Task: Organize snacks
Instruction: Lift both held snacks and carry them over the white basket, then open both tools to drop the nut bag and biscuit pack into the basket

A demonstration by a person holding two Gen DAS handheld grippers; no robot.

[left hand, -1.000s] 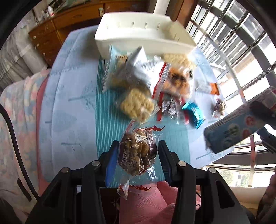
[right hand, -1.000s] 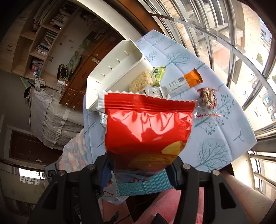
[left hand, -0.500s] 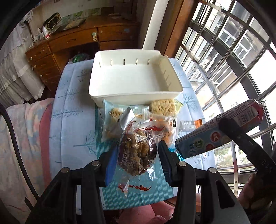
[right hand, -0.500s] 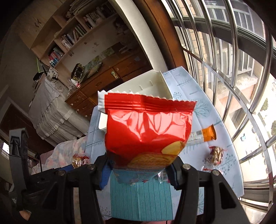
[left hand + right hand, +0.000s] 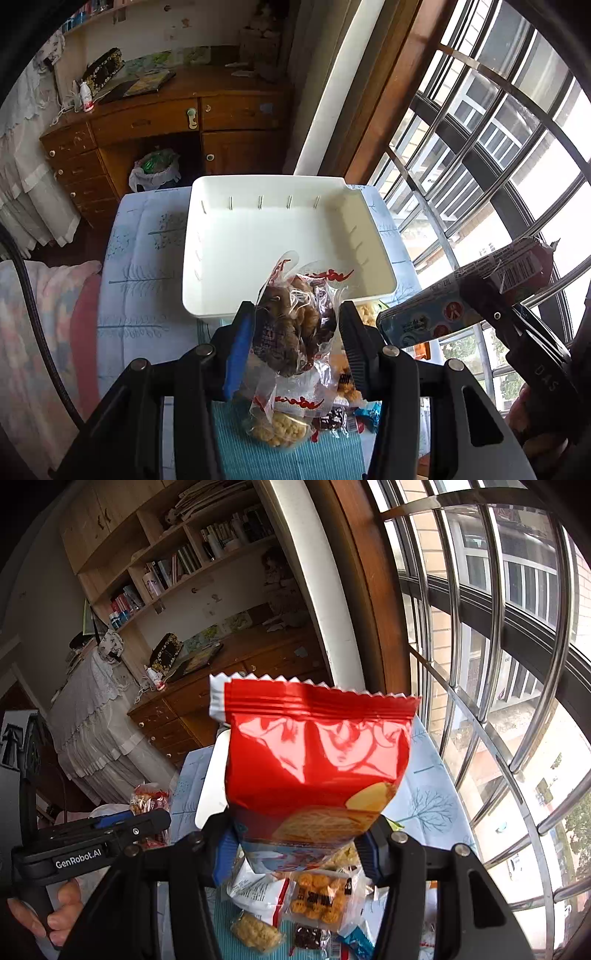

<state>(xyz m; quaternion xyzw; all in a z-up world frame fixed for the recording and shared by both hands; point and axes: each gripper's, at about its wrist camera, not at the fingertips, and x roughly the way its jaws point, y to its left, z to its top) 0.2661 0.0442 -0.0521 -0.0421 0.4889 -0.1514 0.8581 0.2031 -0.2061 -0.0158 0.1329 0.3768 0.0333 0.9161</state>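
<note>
Hidden: in the left wrist view the left tool [image 5: 297, 332] and its load cover the near rim of the white bin [image 5: 280, 243]; in the right wrist view the red packet [image 5: 314, 771] blocks nearly all of that bin, leaving a white sliver at the packet's left edge.
Cut off: the pile of small snack packs [image 5: 314, 904] on the counter [image 5: 144, 258] shows only in part below each tool.
Left tool: clenched on a clear bag of brown snacks [image 5: 295, 332] with red print, held in front of the bin's near wall.
Right tool [image 5: 299, 845]: clenched on the red packet's lower end; the packet stands upright, zigzag seal on top, biscuit picture near the bottom.
Left view only: the bin's bare inside with slotted walls; the packet's back with a barcode.
Right view only: the hand [image 5: 59, 912] gripping the left tool's handle; bookshelves [image 5: 184, 546] above the wooden dresser.
</note>
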